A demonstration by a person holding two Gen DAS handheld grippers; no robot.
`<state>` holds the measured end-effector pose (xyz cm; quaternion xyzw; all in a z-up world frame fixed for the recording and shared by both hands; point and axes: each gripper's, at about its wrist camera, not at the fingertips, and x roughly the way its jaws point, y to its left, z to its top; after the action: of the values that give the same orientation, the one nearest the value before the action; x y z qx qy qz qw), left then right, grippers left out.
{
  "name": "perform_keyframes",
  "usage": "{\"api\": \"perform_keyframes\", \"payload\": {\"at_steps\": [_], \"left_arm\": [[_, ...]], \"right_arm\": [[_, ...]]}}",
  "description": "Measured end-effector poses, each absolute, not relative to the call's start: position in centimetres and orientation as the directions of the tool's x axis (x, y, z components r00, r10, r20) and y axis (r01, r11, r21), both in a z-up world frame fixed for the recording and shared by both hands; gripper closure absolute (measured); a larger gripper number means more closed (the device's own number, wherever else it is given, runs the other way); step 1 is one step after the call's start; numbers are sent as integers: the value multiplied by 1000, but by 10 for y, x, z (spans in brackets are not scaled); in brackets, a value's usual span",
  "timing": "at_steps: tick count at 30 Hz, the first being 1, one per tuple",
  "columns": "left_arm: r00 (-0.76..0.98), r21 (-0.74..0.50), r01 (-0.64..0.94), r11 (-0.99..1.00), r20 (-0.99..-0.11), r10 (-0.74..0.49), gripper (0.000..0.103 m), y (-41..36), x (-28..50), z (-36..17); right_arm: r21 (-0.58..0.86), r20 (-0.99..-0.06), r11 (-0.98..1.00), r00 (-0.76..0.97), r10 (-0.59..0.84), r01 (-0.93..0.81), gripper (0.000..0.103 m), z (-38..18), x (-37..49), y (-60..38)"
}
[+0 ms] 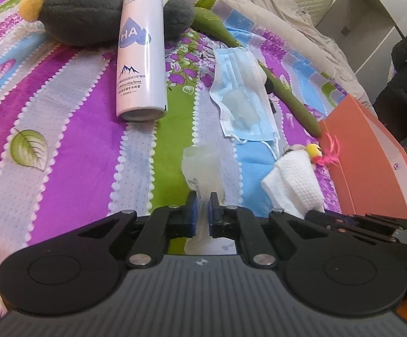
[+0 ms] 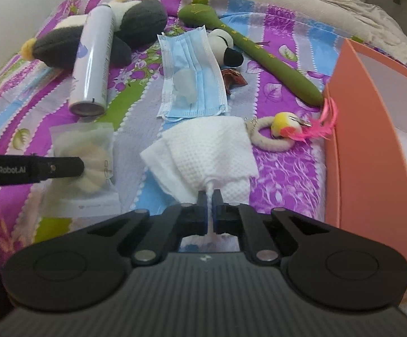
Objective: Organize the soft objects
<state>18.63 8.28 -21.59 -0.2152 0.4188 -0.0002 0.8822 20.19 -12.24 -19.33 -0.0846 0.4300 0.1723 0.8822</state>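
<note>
While my left gripper [image 1: 202,196] pinches the clear packet [image 1: 202,165] | my right gripper [image 2: 209,195] clamps the white cloth [image 2: 203,143] | orange box [image 2: 372,151] just beside

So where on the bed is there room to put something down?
Bare blanket lies left of the spray can, below the penguin toy. It is crowded from the face mask and white cloth across to the orange box.

Striped floral bedspread [image 1: 71,146], beige quilt [image 1: 273,11], white wall [image 2: 20,5]
</note>
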Motion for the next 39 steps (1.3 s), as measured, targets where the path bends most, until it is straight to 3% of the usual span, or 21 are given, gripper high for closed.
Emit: {"api": "perform_keyframes", "payload": {"at_steps": [22, 39], "left_arm": [[703, -323, -135, 937, -697, -139, 94, 70, 123, -148], [759, -314, -73, 947, -633, -151, 94, 55, 95, -80]], "right_arm": [[11, -698, 929, 662, 273, -371, 96, -133, 137, -144], [49, -564, 917, 747, 351, -395, 96, -60, 100, -159]]}}
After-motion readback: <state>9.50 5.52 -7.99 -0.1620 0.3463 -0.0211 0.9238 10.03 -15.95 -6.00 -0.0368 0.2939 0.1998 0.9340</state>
